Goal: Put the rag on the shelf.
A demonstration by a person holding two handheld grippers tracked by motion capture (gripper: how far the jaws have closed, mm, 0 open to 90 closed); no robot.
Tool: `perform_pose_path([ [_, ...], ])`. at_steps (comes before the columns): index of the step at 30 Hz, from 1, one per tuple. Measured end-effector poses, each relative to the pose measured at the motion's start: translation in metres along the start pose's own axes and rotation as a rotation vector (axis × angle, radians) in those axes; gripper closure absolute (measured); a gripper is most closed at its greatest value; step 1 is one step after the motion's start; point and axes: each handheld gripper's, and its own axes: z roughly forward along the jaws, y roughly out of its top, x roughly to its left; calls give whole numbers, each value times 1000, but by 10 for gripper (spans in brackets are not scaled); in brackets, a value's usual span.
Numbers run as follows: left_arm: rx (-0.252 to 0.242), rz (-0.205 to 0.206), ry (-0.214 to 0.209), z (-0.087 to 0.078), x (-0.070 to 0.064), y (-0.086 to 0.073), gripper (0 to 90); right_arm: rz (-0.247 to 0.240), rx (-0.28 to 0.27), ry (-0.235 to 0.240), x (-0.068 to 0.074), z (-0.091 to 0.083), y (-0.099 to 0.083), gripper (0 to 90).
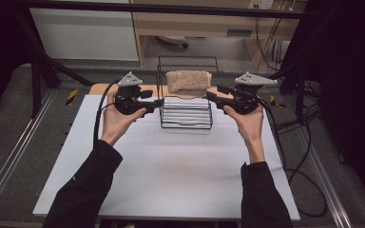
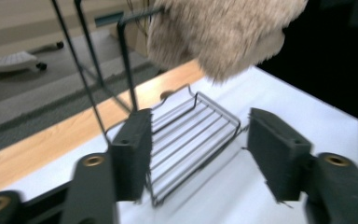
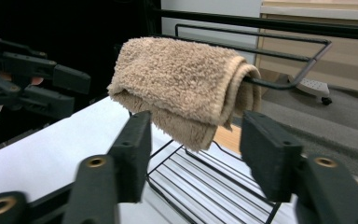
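A folded beige towel (image 1: 188, 81) hangs over the top bar of a black wire rack (image 1: 186, 126) at the back middle of the white table (image 1: 171, 171). My left gripper (image 1: 156, 102) is open at the rack's left side, and my right gripper (image 1: 214, 95) is open at its right side. In the left gripper view the open gripper (image 2: 199, 121) frames the rack's base (image 2: 191, 135), with the towel (image 2: 223, 32) above. In the right gripper view the open gripper (image 3: 198, 119) faces the towel (image 3: 182, 84) on the rack's bar (image 3: 284, 84). The left gripper (image 3: 51, 88) shows beyond it.
A wooden strip (image 1: 100, 88) runs behind the white table. Cables (image 1: 309, 156) trail off the right edge onto the floor. A wooden cabinet (image 1: 195, 23) and a chair base (image 1: 173, 40) stand beyond the table. The table's near half lies bare between the forearms.
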Motion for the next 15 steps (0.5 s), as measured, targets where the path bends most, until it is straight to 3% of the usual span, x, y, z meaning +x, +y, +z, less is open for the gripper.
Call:
perform_pose_path([
  [5,8,-14,-3,-11,4,-16,295,4,13,-7,-2,-6,-6,280],
  [9,20,-11,18,-19,5,-28,227,8,31,0,-3,-10,-13,188],
  [15,38,-13,46,-31,6,-47,206,11,69,-10,-4,-14,-28,81],
])
